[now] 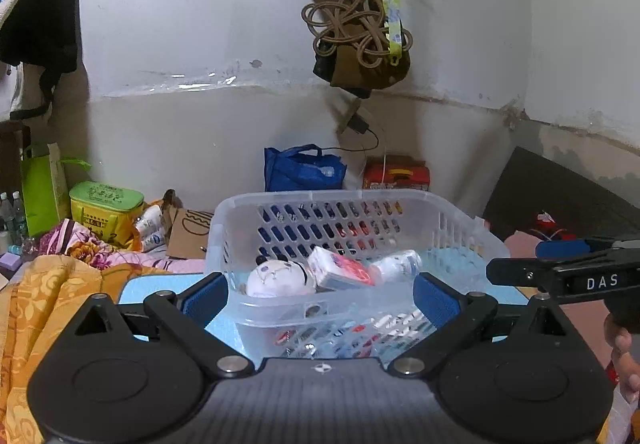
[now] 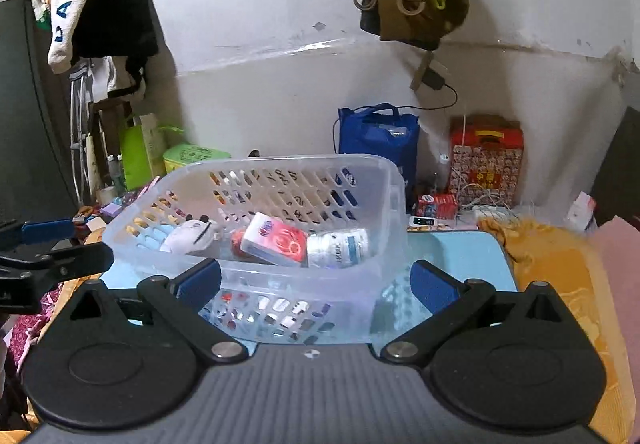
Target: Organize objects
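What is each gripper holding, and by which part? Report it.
Nothing is held. The left gripper and right gripper are both open, fingers apart in front of the clear basket; its near wall lies between them, ungripped.

Both views are evenly lit by cool indoor light from above. Glare streaks the wall (image 1: 200, 77) at about 11 o'clock. Hanging bags (image 1: 360, 55) cast soft shadows toward 4 o'clock. Fisheye bending curves the wall lines, corners go black, and the far clutter looks slightly soft.
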The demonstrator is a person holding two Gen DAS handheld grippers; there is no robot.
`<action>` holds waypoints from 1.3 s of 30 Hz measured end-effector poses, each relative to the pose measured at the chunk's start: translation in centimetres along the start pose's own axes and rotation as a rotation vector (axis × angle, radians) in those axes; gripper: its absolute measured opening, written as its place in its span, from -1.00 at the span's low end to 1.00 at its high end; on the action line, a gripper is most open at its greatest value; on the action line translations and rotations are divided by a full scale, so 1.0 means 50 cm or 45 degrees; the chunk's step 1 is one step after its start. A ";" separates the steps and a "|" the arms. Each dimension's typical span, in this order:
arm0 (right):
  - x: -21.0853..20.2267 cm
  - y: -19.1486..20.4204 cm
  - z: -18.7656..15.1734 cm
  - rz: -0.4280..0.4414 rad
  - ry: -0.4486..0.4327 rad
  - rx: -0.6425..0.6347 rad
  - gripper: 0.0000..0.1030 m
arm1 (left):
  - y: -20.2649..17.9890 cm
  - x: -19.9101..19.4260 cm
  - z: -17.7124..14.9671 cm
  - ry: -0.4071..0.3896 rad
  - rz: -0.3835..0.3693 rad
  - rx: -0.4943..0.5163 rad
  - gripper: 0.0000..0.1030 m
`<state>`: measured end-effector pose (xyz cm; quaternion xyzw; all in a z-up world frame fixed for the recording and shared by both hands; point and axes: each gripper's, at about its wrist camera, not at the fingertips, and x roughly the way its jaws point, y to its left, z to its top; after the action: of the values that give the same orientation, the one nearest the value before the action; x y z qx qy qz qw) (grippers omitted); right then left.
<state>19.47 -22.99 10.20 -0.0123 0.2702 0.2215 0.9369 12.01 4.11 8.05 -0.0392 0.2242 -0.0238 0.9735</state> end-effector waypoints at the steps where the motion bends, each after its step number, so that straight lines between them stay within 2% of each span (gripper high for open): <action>1: -0.002 -0.001 -0.006 -0.004 -0.001 0.006 1.00 | -0.001 0.001 -0.001 0.007 0.000 0.000 0.95; 13: -0.017 -0.008 -0.025 0.011 -0.055 0.001 1.00 | -0.040 0.009 0.002 0.011 0.075 0.025 0.95; 18: -0.006 -0.016 -0.026 -0.021 -0.007 -0.029 1.00 | -0.040 0.024 0.002 0.022 0.090 -0.037 0.95; 21: -0.012 -0.031 -0.027 -0.049 -0.044 -0.008 1.00 | -0.046 0.028 0.003 0.019 0.101 -0.052 0.95; 25: -0.005 -0.056 -0.035 -0.001 -0.019 0.069 1.00 | -0.056 0.025 0.002 0.011 0.130 -0.044 0.95; 28: -0.002 -0.059 -0.041 -0.008 -0.034 0.080 1.00 | -0.058 0.019 0.004 0.011 0.147 -0.051 0.95; 34: 0.000 -0.047 -0.064 0.006 -0.021 0.006 1.00 | -0.056 0.000 0.004 -0.014 0.188 -0.065 0.95; 39: 0.002 -0.046 -0.072 0.015 -0.008 -0.019 1.00 | -0.059 0.007 -0.003 0.003 0.195 -0.066 0.95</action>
<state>18.71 -25.51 6.84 -0.0171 0.2657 0.2289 0.9363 12.16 1.15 8.04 -0.0473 0.2282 0.0564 0.9708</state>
